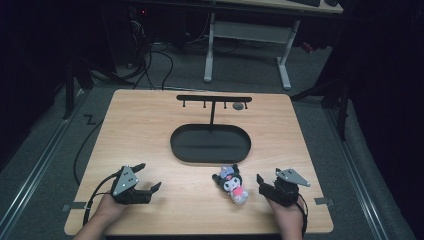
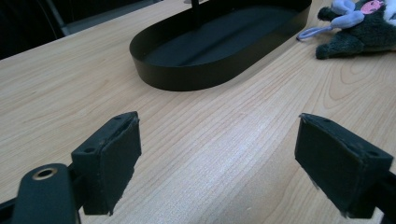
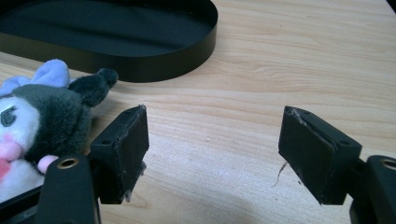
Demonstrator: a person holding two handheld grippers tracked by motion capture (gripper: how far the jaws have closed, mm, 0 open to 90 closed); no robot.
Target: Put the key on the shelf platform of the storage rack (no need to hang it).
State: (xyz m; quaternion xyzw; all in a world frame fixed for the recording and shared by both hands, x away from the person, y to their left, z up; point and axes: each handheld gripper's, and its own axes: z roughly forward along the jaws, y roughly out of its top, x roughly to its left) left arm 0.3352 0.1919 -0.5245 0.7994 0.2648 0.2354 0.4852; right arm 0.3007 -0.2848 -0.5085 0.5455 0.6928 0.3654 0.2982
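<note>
While both tongs gape released, plush toy just beside right tongs, well apart from left tongs.

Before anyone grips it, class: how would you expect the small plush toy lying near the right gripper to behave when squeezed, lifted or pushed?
The plush toy looks furry and stuffed, so it would probably squash between the pads rather than resist. It seems light for its size. Lying flat on the wooden table, it is unlikely to roll; a push would likely drag or turn it, and its thin lilac loop could snag.

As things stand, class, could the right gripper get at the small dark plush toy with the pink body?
Probably yes: the right gripper is open beside the plush toy, with bare wooden table between them.
</note>
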